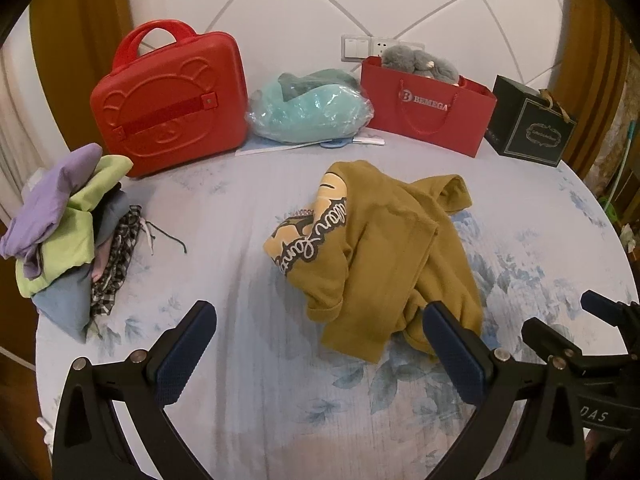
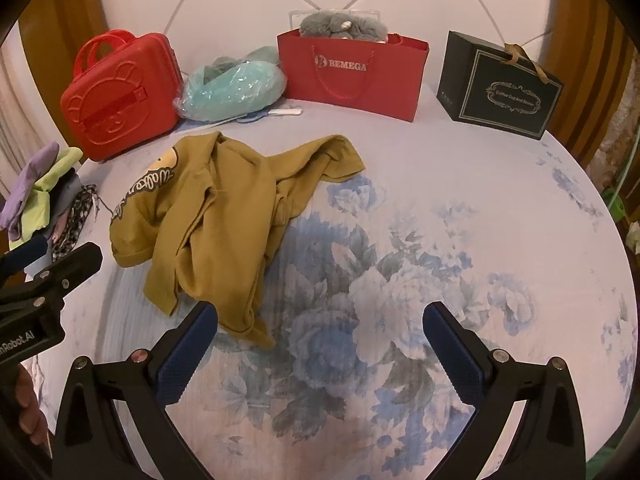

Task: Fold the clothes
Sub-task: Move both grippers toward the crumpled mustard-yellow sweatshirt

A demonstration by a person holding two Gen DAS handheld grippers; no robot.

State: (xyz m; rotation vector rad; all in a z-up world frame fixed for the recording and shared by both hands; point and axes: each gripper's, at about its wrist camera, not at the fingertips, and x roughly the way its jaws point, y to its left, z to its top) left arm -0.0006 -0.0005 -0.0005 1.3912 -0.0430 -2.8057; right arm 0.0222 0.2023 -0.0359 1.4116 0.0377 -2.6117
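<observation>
Floral bedding is covering the bed (image 1: 248, 216) that is serving as the work surface, with a padded headboard standing behind it. Lying crumpled near the middle of this bed is a mustard shirt (image 1: 384, 248), its printed front bunched up and one sleeve trailing off toward the red paper bag (image 1: 428, 108).

Both tools are hovering just on the near side of the shirt. The left gripper (image 1: 320, 344) is holding its jaws spread wide with nothing between them, one pad showing against the shirt's near hem. The right gripper (image 2: 320, 344) is likewise standing fully spread and empty, its inner pad just beside the lowest fold of the shirt (image 2: 224, 232).

Trouble is likely coming from the tangle itself: the cloth is lying doubled over, so a pinch at the near hem could be catching two layers at once and dragging the whole bundle instead of opening it. The bedding is also lying soft beneath, and a low pinch could be gathering the sheet along with the shirt.

Open room is lying mostly on the right-gripper side of the shirt, where the flowered sheet is bare. On the opposite side of the shirt, a pile of clothes (image 1: 68, 236) is sitting near the bed's edge, so spreading that way risks nudging it. Beyond the shirt, a red case (image 1: 168, 100), a plastic-wrapped teal bundle (image 1: 308, 108), the red paper bag and a black box (image 1: 532, 120) are lining the headboard, limiting how far the shirt can be stretched that way.
</observation>
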